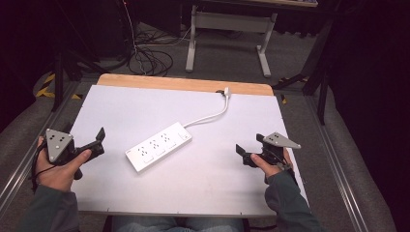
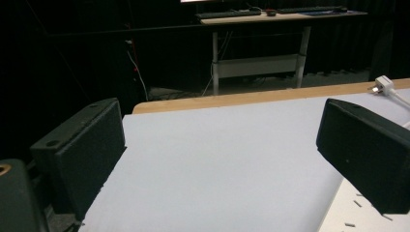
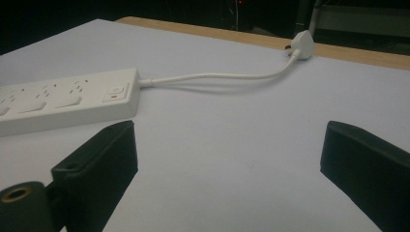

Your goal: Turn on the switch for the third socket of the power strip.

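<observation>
Power strip: the white power strip is lying flat and slanted near the middle of the white table top, between the two grippers and apart from both; in the right gripper view its switch end is sitting just beyond the left jaw, not touching it
Cord and plug: the white cord is curving from the strip's far end to the plug, which is resting at the wooden far edge of the table
Left gripper: the left gripper is hovering at the table's left side in the person's left hand, jaws standing wide apart with nothing between them
Right gripper: the right gripper is hovering at the right side in the right hand, jaws spread wide and gripping nothing
Background: a desk frame and cables are lying on the floor beyond the table
</observation>
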Demonstrator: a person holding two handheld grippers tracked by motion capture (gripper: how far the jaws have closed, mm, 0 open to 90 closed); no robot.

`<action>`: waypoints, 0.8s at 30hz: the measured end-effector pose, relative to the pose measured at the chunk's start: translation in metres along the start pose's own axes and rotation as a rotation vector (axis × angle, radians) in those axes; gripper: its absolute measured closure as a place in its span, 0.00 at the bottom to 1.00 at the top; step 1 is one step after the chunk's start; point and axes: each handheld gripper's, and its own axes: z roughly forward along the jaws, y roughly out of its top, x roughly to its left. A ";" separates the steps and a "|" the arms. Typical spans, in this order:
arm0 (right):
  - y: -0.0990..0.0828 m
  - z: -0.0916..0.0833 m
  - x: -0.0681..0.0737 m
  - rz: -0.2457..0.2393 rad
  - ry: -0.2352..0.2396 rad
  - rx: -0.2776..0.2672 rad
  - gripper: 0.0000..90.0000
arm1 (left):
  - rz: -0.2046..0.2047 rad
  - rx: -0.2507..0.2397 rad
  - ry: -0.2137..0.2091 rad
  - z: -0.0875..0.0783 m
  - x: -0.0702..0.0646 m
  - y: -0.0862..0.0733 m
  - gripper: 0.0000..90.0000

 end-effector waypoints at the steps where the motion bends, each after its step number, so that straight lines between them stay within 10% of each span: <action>1: 0.000 0.000 0.000 0.001 0.002 0.001 0.07 | 0.000 -0.001 -0.001 0.000 0.000 0.000 0.05; 24: 0.000 -0.001 0.000 0.000 -0.005 0.002 0.08 | -0.002 0.019 0.012 0.002 0.001 -0.001 0.24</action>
